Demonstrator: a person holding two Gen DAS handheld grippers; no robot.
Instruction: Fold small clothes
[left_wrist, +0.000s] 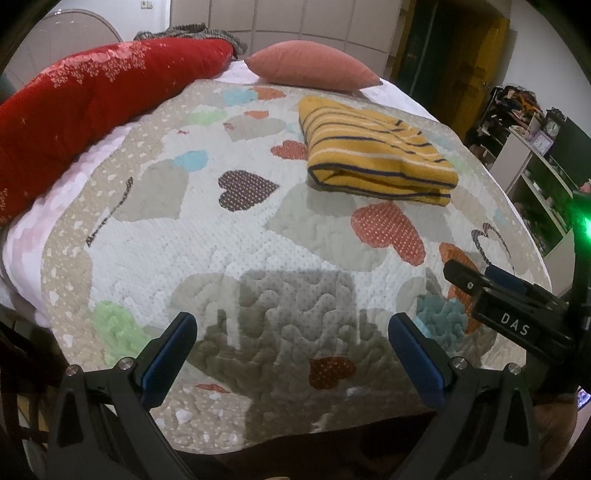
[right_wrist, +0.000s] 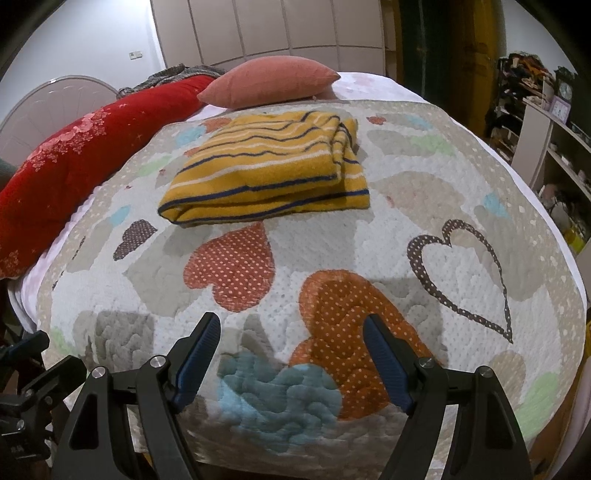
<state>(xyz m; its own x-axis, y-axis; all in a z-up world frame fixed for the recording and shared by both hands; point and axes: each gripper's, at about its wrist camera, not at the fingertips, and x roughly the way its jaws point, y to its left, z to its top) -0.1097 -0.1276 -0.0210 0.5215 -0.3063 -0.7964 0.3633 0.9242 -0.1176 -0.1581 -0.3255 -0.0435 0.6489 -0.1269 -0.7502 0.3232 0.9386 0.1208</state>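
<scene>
A yellow garment with dark blue and white stripes (left_wrist: 373, 155) lies folded into a flat rectangle on the heart-patterned quilt (left_wrist: 229, 229); it also shows in the right wrist view (right_wrist: 273, 170). My left gripper (left_wrist: 291, 325) is open and empty, held over the near part of the quilt, well short of the garment. My right gripper (right_wrist: 291, 328) is open and empty, over the quilt (right_wrist: 369, 236) near its front edge. The right gripper's body also shows at the right edge of the left wrist view (left_wrist: 509, 306).
A red patterned bolster (left_wrist: 85, 107) lies along the bed's left side, with a pink pillow (left_wrist: 314, 66) at the head. Shelves with clutter (right_wrist: 546, 122) stand to the right of the bed. A white fan (right_wrist: 48, 107) stands at the left.
</scene>
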